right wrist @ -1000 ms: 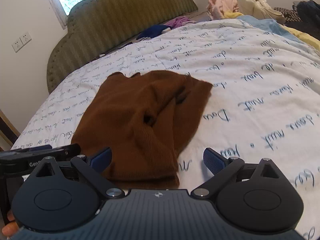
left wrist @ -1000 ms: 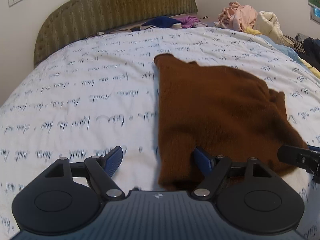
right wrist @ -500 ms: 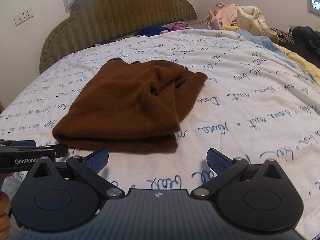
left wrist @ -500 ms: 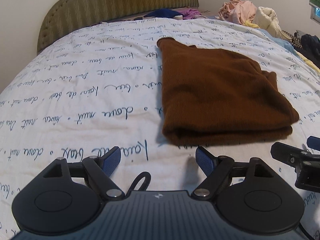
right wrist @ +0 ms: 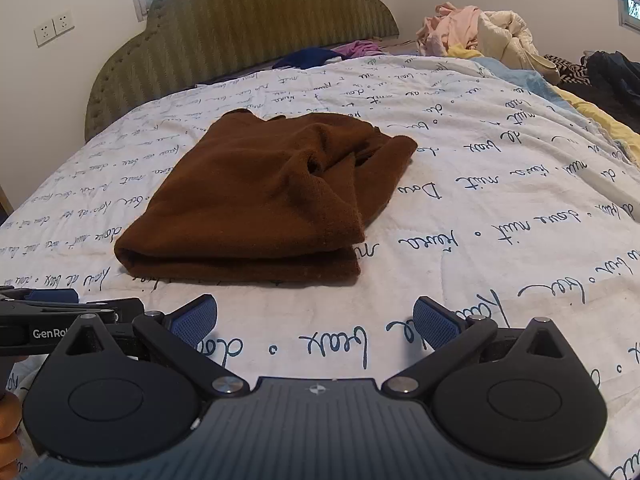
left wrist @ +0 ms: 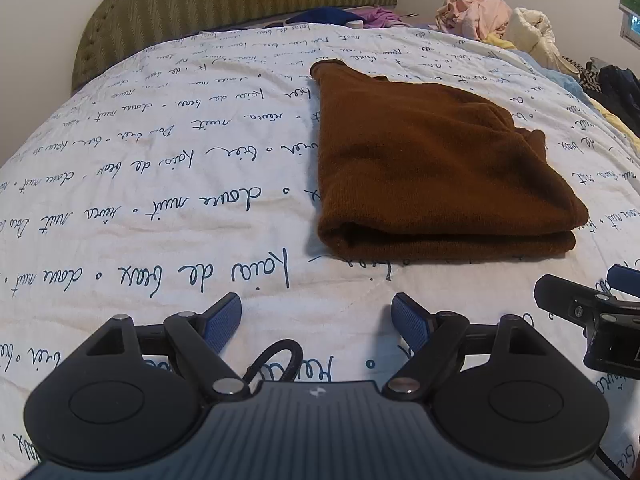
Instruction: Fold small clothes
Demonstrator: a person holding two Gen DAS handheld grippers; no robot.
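A brown knitted garment (left wrist: 432,168) lies folded on the white bedspread (left wrist: 160,184), its thick fold edge facing me. In the right wrist view the same garment (right wrist: 264,204) shows a rumpled sleeve bunched at its far right. My left gripper (left wrist: 316,318) hovers just short of the fold edge, open, with only bedspread between its blue pads. My right gripper (right wrist: 316,318) is also open and wide, held back from the garment's near edge with nothing between its fingers. Each gripper shows at the edge of the other's view.
A green padded headboard (right wrist: 248,36) closes the far end of the bed. Blue and purple clothes (right wrist: 320,54) lie by it. A heap of pink and cream laundry (right wrist: 476,34) and dark clothes (right wrist: 612,72) fill the far right. Wall sockets (right wrist: 54,28) are at left.
Both grippers have drawn back from the brown garment, which earlier lay between their pads. The garment now rests folded and untouched on the bedspread.
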